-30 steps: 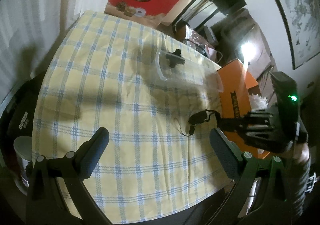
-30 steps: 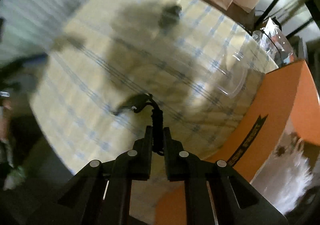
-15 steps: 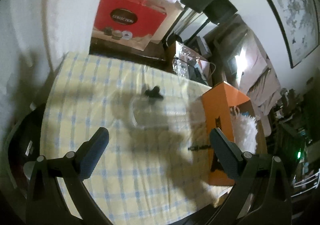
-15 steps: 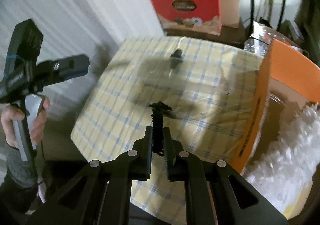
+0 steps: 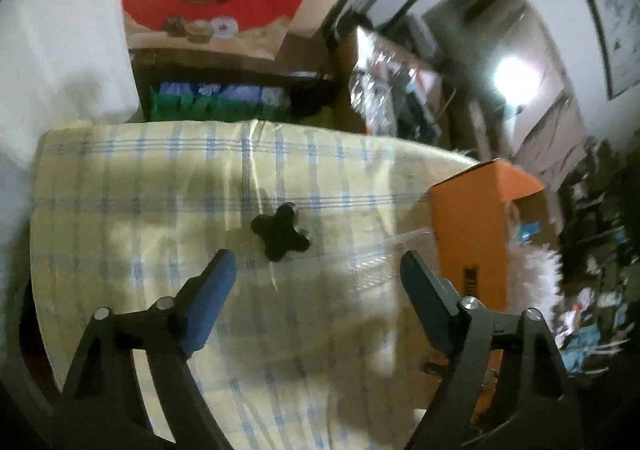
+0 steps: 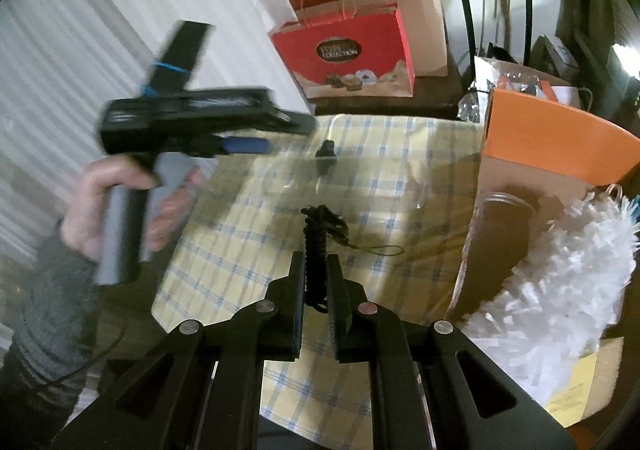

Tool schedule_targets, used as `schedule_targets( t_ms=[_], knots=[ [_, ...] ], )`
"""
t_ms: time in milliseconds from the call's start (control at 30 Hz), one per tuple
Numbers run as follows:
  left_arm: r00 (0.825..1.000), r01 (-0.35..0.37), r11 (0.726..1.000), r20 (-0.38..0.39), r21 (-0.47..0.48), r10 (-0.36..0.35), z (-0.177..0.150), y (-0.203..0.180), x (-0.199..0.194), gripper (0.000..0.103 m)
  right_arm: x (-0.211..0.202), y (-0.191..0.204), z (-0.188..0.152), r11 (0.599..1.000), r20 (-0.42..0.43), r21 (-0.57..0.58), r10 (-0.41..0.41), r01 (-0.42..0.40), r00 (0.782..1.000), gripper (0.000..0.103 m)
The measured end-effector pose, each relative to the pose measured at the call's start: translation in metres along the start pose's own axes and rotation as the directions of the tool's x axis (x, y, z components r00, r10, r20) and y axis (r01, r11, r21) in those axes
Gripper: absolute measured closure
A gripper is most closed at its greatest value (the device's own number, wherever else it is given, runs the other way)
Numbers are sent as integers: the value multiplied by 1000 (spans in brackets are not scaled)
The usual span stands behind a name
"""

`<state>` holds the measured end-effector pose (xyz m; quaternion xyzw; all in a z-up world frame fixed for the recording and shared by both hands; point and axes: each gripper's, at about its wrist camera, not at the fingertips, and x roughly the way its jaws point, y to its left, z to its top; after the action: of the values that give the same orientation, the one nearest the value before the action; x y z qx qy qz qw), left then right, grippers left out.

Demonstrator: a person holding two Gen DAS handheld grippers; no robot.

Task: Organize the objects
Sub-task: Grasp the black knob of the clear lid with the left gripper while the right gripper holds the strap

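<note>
Aloft, right tool (image 6: 316,282) clamped on black cord (image 6: 318,238), left tool (image 5: 318,278) apart and narrowing, empty, above checked cloth (image 5: 160,185).

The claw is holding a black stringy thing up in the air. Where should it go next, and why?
Probably sideways, over the open orange cardboard box, then let go. The right gripper is shut on the black braided cord, lifted above the yellow checked tablecloth. The box stands just beside it and already holds a white fluffy duster, so it looks like the place for collecting things.
</note>
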<state>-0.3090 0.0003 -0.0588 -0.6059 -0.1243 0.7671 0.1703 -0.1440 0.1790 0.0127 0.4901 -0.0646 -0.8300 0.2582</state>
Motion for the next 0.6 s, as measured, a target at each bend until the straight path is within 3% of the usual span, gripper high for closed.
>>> schedule_targets(
  t_ms=[100, 233, 400, 600],
  knots=[
    [996, -51, 999, -68, 17, 52, 10, -3, 23, 32, -6, -1, 2, 1000, 9, -4, 5, -5, 1000, 94],
    [989, -100, 995, -106, 16, 102, 16, -2, 39, 33, -11, -5, 2, 1000, 14, -1, 10, -10, 1000, 94],
    [982, -113, 994, -150, 2, 112, 22, -2, 51, 34, -14, -8, 2, 1000, 20, -2, 13, -13, 1000, 94],
    [971, -142, 990, -192, 9, 141, 22, -3, 63, 47, -11, -10, 1, 1000, 15, 2, 16, -16, 1000, 94]
  ],
)
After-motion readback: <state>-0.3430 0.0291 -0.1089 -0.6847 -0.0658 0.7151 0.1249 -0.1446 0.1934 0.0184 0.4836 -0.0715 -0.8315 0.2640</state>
